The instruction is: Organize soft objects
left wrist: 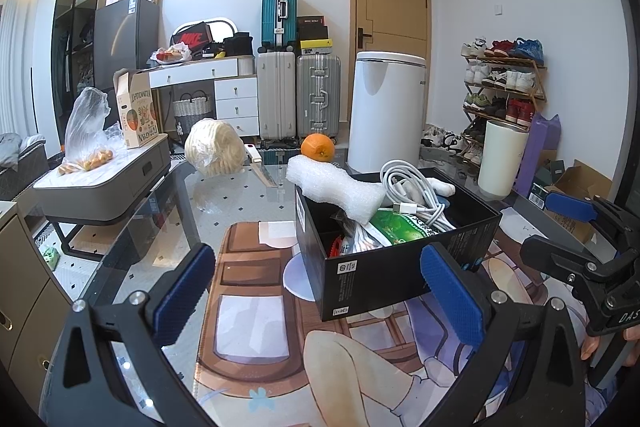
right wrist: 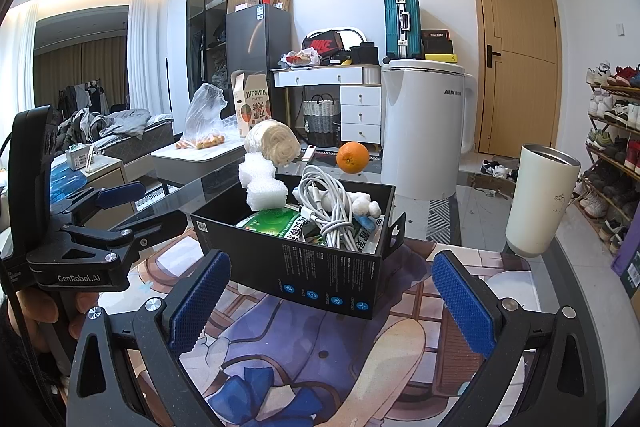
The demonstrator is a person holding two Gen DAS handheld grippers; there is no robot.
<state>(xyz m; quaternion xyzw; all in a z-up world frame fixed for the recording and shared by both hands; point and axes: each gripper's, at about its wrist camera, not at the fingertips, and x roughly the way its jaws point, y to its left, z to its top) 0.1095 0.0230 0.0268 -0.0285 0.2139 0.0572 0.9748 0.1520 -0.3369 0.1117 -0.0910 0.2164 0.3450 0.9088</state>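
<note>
Blue-padded fingers of the left gripper (left wrist: pixel 320 291) spread wide and hold nothing, hovering low over the printed cartoon desk mat (left wrist: pixel 256 291); the right gripper (right wrist: pixel 332 303) is likewise spread apart and empty, facing the same way. Just ahead of both sits the open black cardboard box (left wrist: pixel 368 279), on the mat. It already holds a white foam packing piece (left wrist: pixel 340 187) leaning on its far rim, a coiled white charging cable (left wrist: pixel 416 191), a green printed plastic packet (left wrist: pixel 396 231) and a small white fluffy toy (right wrist: pixel 364 205). Beyond the box, on the glass table (left wrist: pixel 236 195), a pale yarn-like bundle in clear wrap (left wrist: pixel 214 149) lies apart from it, beside an orange (left wrist: pixel 317 147) and a knife (left wrist: pixel 260 167). Judging from this, most of the sorting looks done, and the wrapped bundle seems the one soft item left outside.
</note>
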